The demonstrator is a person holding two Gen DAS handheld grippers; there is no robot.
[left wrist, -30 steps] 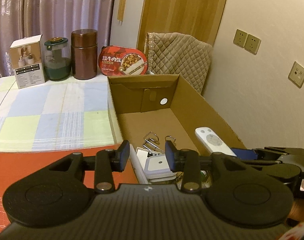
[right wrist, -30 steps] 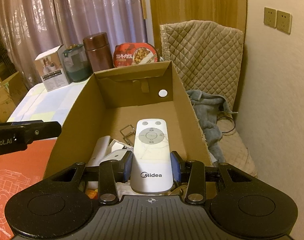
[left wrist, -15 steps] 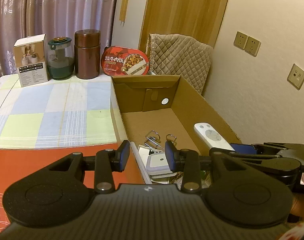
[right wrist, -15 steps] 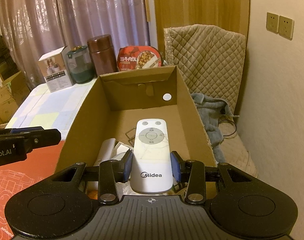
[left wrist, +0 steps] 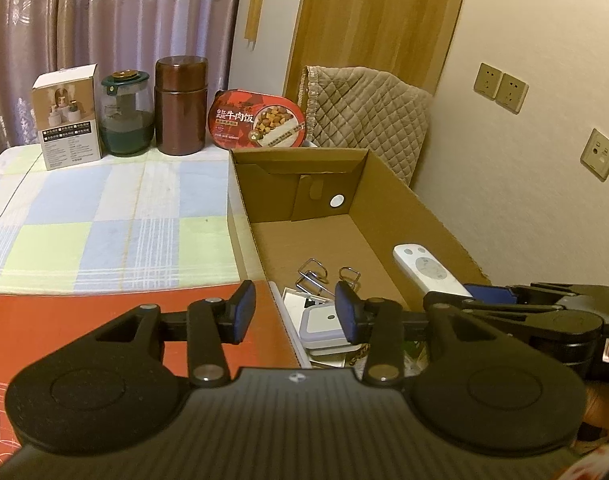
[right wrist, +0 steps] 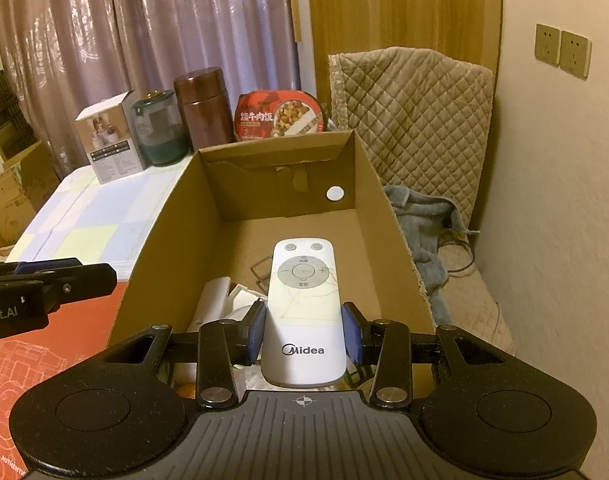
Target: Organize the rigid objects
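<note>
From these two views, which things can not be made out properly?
- Near end of the cardboard box: both views, hidden behind the claw bodies.
- Items under the white remote: right wrist view, covered by it and the right claw.
- Small print on the white carton: too small.
- Orange mat: left wrist view, cut by the left claw.
</note>
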